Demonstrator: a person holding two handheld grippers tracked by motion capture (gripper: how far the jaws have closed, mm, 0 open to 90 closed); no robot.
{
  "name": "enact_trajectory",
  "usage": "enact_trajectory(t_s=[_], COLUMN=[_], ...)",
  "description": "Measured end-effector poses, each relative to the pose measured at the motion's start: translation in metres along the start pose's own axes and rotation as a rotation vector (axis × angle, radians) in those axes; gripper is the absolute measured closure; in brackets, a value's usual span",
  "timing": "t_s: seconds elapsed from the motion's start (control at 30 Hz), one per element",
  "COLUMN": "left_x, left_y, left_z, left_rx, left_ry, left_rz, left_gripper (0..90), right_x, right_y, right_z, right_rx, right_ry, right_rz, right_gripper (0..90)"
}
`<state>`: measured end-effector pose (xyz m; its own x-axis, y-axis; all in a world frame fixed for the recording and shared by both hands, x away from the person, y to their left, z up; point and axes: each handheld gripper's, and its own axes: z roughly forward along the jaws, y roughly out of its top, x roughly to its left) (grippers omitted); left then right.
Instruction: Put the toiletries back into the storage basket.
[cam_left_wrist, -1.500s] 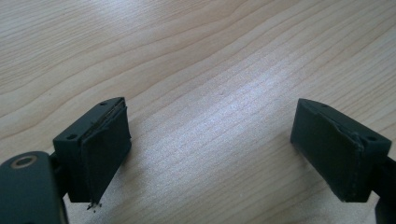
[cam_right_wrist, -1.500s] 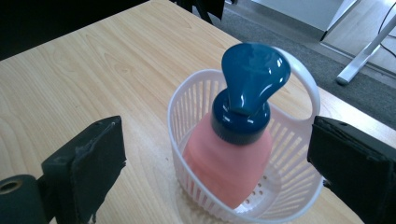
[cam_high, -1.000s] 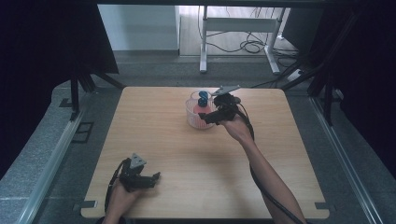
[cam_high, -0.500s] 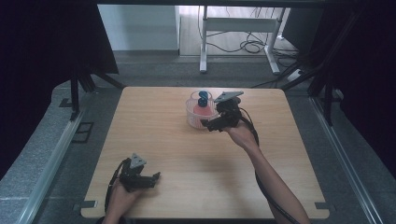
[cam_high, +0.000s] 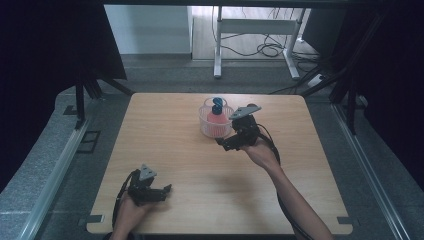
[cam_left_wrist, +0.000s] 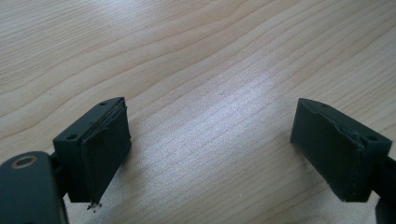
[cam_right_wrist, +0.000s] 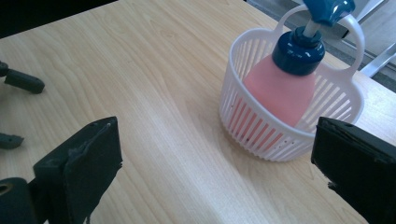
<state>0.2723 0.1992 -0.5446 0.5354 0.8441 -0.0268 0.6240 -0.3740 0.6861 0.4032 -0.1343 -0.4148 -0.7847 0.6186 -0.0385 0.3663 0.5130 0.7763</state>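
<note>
While the left tongs (cam_high: 162, 190) rest wide and empty at the lower left, the basket (cam_high: 209, 128) holding the upright pink bottle (cam_high: 216, 118) is found just left of the wide, empty right tongs (cam_high: 223, 145).

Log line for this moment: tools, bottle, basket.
right tool: open, empty, beside basket | left tool: open, empty, near table's front edge | pink pump bottle: upright in basket
</note>
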Motion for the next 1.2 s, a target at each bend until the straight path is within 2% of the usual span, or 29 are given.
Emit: enact_trajectory(t_s=[0.37,0.63,0.93,1.2], left_x=[0.0,0.0,0.0,-0.001], left_y=[0.0,0.0,0.0,0.0], left_z=[0.0,0.0,0.0,0.0], left_rx=[0.001,0.002,0.002,0.0], left_ry=[0.001,0.003,0.006,0.004], left_rz=[0.002,0.001,-0.002,-0.004], left_gripper=[11.5,11.4,11.4,11.4], right_x=[0.008,0.011,0.01,0.011], right_y=[-0.018,-0.035,-0.061,-0.088], right_z=[-0.011,-0.022,-0.033,-0.043], right_rx=[0.0,-0.002,0.005,0.016], right_ry=[0.011,0.006,0.004,-0.019], right_rz=[-0.019,-0.008,0.024,0.044], right_gripper=[0.0,0.0,0.0,0.3])
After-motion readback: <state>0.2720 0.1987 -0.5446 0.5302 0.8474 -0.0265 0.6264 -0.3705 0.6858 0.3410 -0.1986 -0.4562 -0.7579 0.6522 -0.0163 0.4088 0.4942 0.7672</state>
